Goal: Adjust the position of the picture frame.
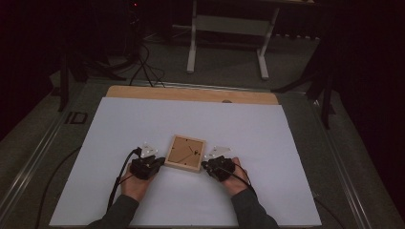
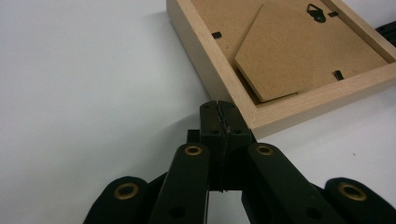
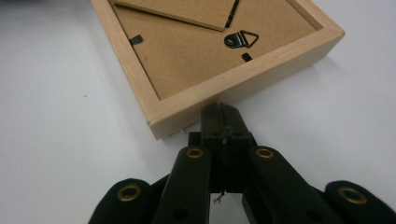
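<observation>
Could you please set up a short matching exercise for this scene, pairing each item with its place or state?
Items:
1. left tool
2. right tool
3. picture frame
4. white table

Descriptions:
A. lies back side up, between the two tools
B. carries the frame
C. shut, at the frame's right side in the high view
D. shut, at the frame's left side in the high view

Pairs: 1-D, 2-C, 3-A, 4-B

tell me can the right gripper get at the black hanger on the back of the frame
Probably yes: the right gripper sits shut at the edge of the wooden frame, and the hanger lies uncovered just past the rim.
</observation>
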### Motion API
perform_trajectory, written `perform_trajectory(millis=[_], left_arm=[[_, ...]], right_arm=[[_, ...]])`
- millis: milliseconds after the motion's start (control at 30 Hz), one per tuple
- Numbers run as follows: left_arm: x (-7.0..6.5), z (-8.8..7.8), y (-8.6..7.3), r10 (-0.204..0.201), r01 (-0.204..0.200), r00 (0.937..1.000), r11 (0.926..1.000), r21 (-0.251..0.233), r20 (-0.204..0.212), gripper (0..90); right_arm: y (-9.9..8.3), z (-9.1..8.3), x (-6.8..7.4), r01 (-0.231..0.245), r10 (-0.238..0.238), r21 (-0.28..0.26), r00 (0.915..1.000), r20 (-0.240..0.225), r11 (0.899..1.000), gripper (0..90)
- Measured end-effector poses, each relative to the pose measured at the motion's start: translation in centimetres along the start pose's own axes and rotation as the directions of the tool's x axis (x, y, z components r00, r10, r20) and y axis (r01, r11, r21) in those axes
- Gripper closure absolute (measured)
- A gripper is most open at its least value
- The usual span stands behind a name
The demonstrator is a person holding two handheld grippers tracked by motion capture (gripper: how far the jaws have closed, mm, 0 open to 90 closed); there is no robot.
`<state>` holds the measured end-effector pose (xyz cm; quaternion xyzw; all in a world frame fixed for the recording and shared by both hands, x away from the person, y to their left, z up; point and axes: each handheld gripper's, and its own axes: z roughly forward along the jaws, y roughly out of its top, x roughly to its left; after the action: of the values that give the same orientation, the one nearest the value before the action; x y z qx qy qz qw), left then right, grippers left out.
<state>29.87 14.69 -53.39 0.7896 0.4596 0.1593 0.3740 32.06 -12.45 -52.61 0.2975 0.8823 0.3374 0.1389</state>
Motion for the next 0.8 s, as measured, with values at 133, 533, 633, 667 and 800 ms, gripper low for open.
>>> perform_trajectory(millis=[133,533,633,667,800], left_arm=[[-0.1,0.0,0.0,-0.001,0.001,1.0,1.0,-0.002,0.001,89.5],[-0.5,-0.1,-0.3,0.021,-0.021,0.9997,0.9997,0.014,0.009,89.4],[-0.6,-0.4,-0.5,0.02,-0.02,0.9996,0.9995,0.025,0.02,89.3],[-0.6,-0.5,-0.5,0.023,-0.024,0.9995,0.9994,0.026,0.021,89.3],[-0.7,-0.7,-0.6,0.033,-0.034,0.9991,0.9991,0.024,0.026,89.4]], right_arm=[[-0.1,0.0,-0.1,-0.007,0.007,-0.004,1.0,0.0,1.0,89.9],[-0.4,-0.4,0.0,-0.006,0.006,0.007,0.9997,-0.023,1.0,89.8],[-0.5,-0.7,0.3,0.001,-0.001,0.01,0.9994,-0.036,1.0,89.8],[-0.6,-0.9,0.4,0.004,-0.003,0.012,0.999,-0.044,1.0,89.8],[-0.7,-1.0,0.7,0.009,-0.009,0.011,0.999,-0.045,1.0,89.8]])
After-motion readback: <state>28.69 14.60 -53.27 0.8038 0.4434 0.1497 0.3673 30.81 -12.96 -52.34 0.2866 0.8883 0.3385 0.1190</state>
